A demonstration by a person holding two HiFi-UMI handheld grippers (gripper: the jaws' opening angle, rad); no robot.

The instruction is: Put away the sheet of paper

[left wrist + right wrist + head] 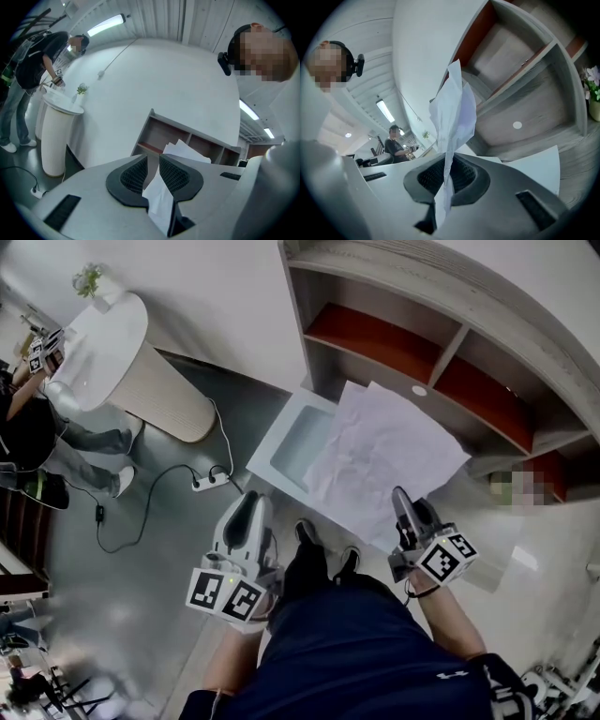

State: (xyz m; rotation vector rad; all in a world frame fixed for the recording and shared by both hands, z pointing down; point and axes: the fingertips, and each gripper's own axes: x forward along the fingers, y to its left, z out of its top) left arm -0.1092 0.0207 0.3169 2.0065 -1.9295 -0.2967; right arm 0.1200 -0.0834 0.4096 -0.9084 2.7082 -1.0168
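My right gripper (401, 495) is clamped tight on the near edge of the sheet of paper (384, 451) fanning out ahead of it toward the shelf (450, 351), my left gripper (247, 505) pinches a scrap of paper (157, 197), so I'd feed it in level and slow, no crumpling.

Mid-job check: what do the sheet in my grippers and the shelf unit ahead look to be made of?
The sheet of paper looks like thin white paper with a matte finish; it is creased and bends limply. The shelf unit is probably laminated board, given its matte grey wood-grain frame and flat orange-red inner panels, though solid wood can't be ruled out.
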